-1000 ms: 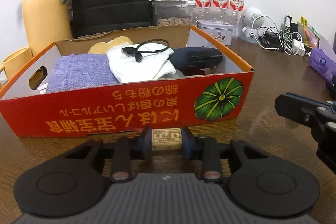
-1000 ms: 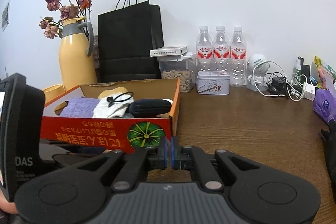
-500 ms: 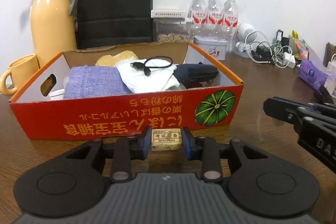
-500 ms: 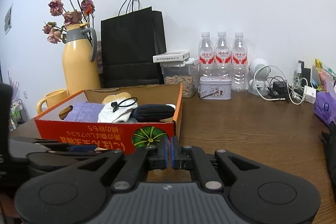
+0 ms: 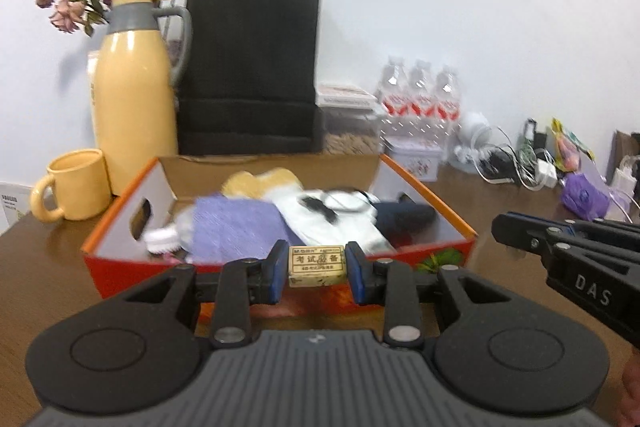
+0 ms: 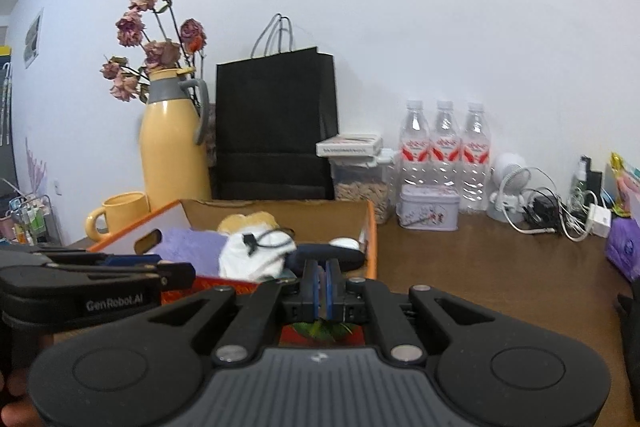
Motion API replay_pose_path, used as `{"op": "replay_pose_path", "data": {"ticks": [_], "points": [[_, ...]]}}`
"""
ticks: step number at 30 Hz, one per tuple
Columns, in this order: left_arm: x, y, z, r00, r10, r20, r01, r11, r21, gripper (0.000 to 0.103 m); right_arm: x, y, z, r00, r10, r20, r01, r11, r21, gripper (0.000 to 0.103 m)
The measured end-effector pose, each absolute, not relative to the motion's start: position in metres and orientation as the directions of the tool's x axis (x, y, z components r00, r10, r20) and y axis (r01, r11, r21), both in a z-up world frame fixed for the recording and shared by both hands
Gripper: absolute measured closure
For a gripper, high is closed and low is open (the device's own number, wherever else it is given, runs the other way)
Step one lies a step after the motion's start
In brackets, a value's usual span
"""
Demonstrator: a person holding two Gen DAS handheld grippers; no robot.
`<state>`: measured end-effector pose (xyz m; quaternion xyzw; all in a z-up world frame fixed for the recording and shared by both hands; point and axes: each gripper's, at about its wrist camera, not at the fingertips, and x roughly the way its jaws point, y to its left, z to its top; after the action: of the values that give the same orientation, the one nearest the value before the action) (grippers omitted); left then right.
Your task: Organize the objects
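Up it comes! Over the last second the left gripper (image 5: pixel 317 264) has lifted from table level, where the orange cardboard box (image 5: pixel 424 193) showed mostly its printed front, to a height that looks down over the near rim into the contents. Clamped between its blue pads sits the eraser (image 5: pixel 317 265), a small cream block with printed characters, carried in the air just short of the box's front wall. My read: the drop into the box is next, and a little more forward travel should clear the rim.

The right gripper (image 6: pixel 321 285) has risen too, fingers pressed together on nothing, riding just beside and near the box's right front corner.

Inside the box: a purple cloth (image 5: pixel 236 227), a white cloth (image 5: pixel 332 227) with a black cable (image 6: pixel 264 243) looped on top, and a dark blue case (image 5: pixel 408 217) at the right. Free floor looks scarce, so the eraser will likely land on fabric.

The surface is a brown wooden table (image 6: pixel 500 275) against a white wall. Behind the box stand a black paper bag (image 6: pixel 276 127), a yellow thermos jug (image 6: pixel 174 147) holding dried roses, a yellow mug (image 5: pixel 74 187), three water bottles (image 6: pixel 444 143), a small tin (image 6: pixel 430 213) and a tangle of chargers (image 6: pixel 552 215).
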<state>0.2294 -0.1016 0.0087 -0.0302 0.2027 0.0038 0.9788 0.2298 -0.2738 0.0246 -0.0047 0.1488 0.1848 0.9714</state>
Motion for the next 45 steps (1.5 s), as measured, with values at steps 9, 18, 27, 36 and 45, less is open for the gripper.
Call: {"op": "replay_pose_path", "data": {"ticks": [9,18,27,36,45], "points": [[0.255,-0.052,0.030,0.934,0.063,-0.352,-0.098,0.992,-0.081,0.072,0.263,-0.218,0.055,0.876,0.416,-0.244,-0.428,0.904,0.006,0.100],[0.297,-0.012,0.032,0.926,0.106,-0.362,-0.145,0.986,-0.083,0.072,0.312,-0.177,0.053,0.885,0.403,-0.235,-0.408,0.912,0.025,0.100],[0.334,-0.007,0.017,0.914,0.100,-0.392,-0.129,0.990,-0.050,0.072,0.345,-0.181,0.030,0.877,0.369,-0.307,-0.375,0.926,0.040,0.100],[0.334,-0.003,0.019,0.921,0.112,-0.373,-0.141,0.989,-0.053,0.036,0.352,-0.192,0.027,0.871,0.330,-0.364,-0.335,0.941,0.051,0.074],[0.331,0.001,0.024,0.924,0.131,-0.359,-0.161,0.986,-0.054,0.000,0.356,-0.205,0.031,0.868,0.324,-0.375,-0.313,0.945,0.093,0.000]]}}
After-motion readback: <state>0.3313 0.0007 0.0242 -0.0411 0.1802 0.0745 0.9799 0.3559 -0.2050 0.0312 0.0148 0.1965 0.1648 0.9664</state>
